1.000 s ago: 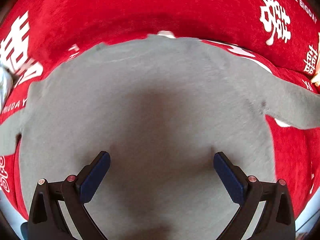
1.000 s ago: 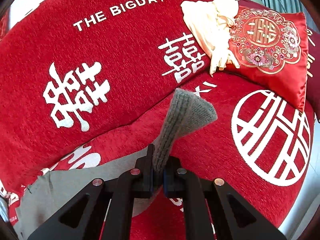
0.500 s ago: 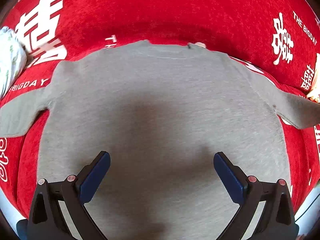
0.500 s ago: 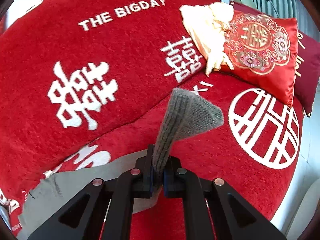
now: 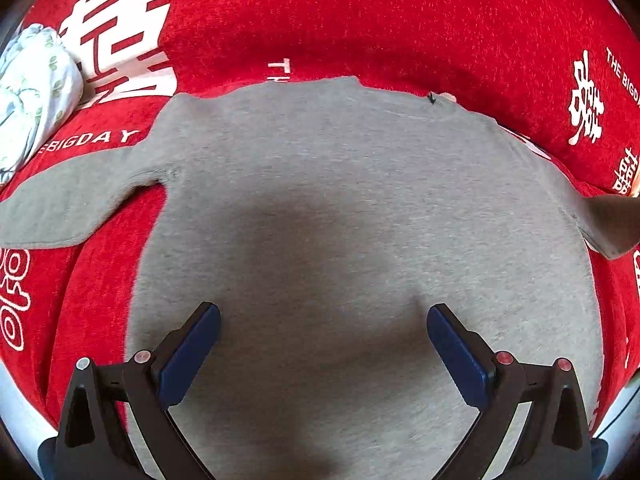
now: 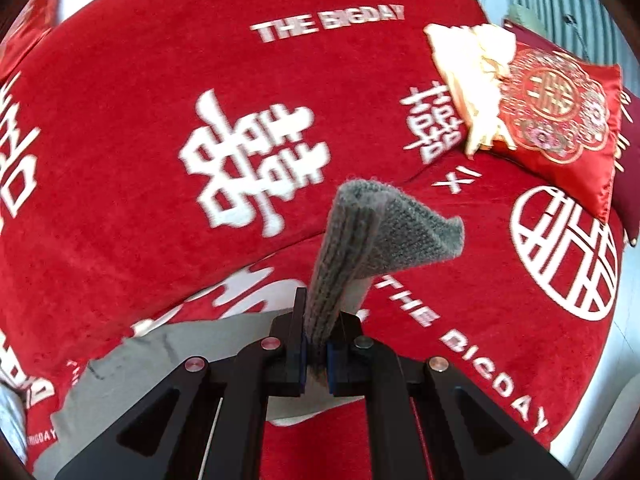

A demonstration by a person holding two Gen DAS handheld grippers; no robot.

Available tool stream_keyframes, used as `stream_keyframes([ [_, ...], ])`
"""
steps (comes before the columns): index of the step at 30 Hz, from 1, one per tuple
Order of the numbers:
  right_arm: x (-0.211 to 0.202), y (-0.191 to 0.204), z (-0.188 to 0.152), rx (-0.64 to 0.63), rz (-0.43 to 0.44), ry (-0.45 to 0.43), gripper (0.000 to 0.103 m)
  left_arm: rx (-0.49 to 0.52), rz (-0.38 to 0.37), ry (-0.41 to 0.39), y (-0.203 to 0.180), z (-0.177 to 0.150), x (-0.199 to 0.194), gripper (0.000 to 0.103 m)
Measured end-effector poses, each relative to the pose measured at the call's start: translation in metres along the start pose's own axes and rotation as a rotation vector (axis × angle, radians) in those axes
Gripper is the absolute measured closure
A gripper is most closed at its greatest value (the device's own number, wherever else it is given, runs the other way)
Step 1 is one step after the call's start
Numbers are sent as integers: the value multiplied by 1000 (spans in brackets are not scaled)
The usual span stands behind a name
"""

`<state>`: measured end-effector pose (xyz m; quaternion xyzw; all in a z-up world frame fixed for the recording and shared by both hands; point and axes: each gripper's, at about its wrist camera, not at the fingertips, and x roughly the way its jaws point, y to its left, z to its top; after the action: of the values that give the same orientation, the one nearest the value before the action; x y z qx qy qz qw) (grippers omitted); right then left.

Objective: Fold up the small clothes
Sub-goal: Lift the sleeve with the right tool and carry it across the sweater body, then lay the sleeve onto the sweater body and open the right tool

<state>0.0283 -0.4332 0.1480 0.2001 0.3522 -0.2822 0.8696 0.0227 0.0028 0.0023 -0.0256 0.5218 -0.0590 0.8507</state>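
A small grey sweater (image 5: 328, 208) lies flat on the red sofa cover (image 5: 360, 16), its body spread wide and its left sleeve (image 5: 68, 208) stretched out to the left. My left gripper (image 5: 323, 340) is open and hovers above the lower middle of the sweater, holding nothing. My right gripper (image 6: 316, 344) is shut on the ribbed cuff of the sweater's right sleeve (image 6: 372, 232) and holds it lifted off the cover, the cuff standing up between the jaws. The sweater's body shows at the lower left of the right wrist view (image 6: 132, 376).
A white floral bundle of cloth (image 5: 28, 88) lies at the far left. A cream cloth (image 6: 468, 76) and an embroidered red cushion (image 6: 560, 120) sit at the back right. The cover carries white characters and lettering. A pale floor strip (image 6: 608, 416) shows past the sofa's right edge.
My left gripper has pulled back from the sweater, so more of it and the left sleeve show. My right gripper has kept hold of the cuff and shifted a little.
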Motion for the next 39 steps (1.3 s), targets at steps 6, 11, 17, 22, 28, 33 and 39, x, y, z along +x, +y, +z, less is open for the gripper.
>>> stream_keyframes([
  [6, 1, 46, -17, -12, 69, 23, 96, -1, 2, -19, 17, -2, -9, 0],
  [11, 2, 86, -36, -41, 114, 39, 96, -14, 4, -26, 31, -3, -13, 0],
  [17, 3, 135, -63, -67, 180, 67, 96, -23, 1, -19, 42, -4, -13, 0],
  [22, 4, 183, -90, -121, 226, 90, 96, -32, 5, -29, 52, -2, -18, 0],
  [28, 9, 235, -122, -177, 275, 124, 96, -50, 25, -44, 69, 2, -31, 0],
  [33, 10, 268, -147, -208, 326, 155, 96, -68, 26, -68, 84, 4, -42, 0],
  [39, 10, 307, -175, -253, 372, 188, 96, -114, 20, -68, 106, 1, -45, 0],
])
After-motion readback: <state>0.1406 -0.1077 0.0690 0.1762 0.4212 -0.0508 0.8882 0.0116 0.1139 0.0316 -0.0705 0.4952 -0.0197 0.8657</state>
